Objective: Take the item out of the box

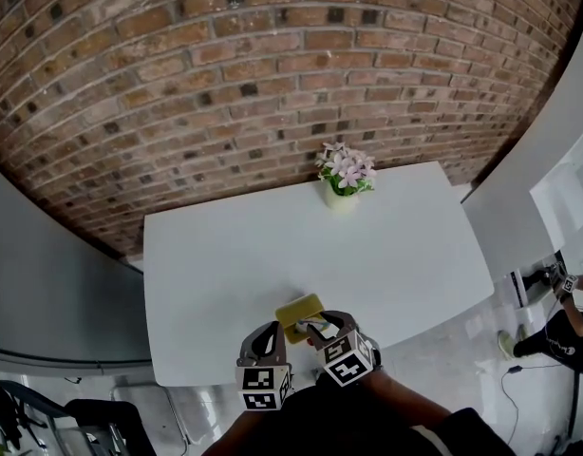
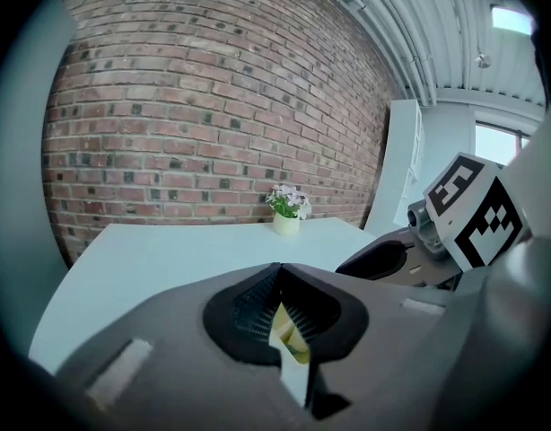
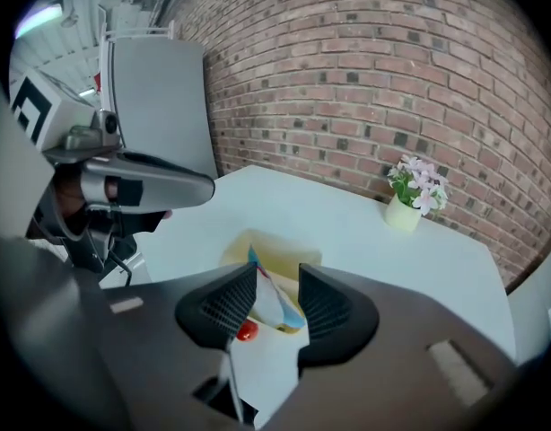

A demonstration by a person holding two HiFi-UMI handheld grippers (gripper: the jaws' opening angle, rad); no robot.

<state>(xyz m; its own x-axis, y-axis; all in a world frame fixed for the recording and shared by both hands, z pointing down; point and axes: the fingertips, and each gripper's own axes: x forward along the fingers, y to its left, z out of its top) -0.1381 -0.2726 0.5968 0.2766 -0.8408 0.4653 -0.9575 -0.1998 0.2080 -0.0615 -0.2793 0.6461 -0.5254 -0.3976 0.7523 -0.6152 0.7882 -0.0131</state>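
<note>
A small yellow box point(image 1: 299, 310) sits near the front edge of the white table point(image 1: 225, 255). My left gripper point(image 1: 271, 336) is at the box's left side. In the left gripper view its jaws point(image 2: 280, 305) are shut on a pale yellow flap of the box point(image 2: 293, 341). My right gripper point(image 1: 322, 329) is over the box's right side. Its jaws point(image 3: 277, 300) stand open, with a white and blue packet point(image 3: 262, 305) bearing a red spot between them. Above the packet I can see the box point(image 3: 274, 251). What else is inside the box is hidden.
A pot of pink flowers point(image 1: 344, 180) stands at the table's far edge, before a brick wall point(image 1: 272, 74). A white partition point(image 1: 548, 131) rises on the right, and a person point(image 1: 557, 326) crouches on the floor beyond it. Dark chair parts point(image 1: 73, 421) show at the lower left.
</note>
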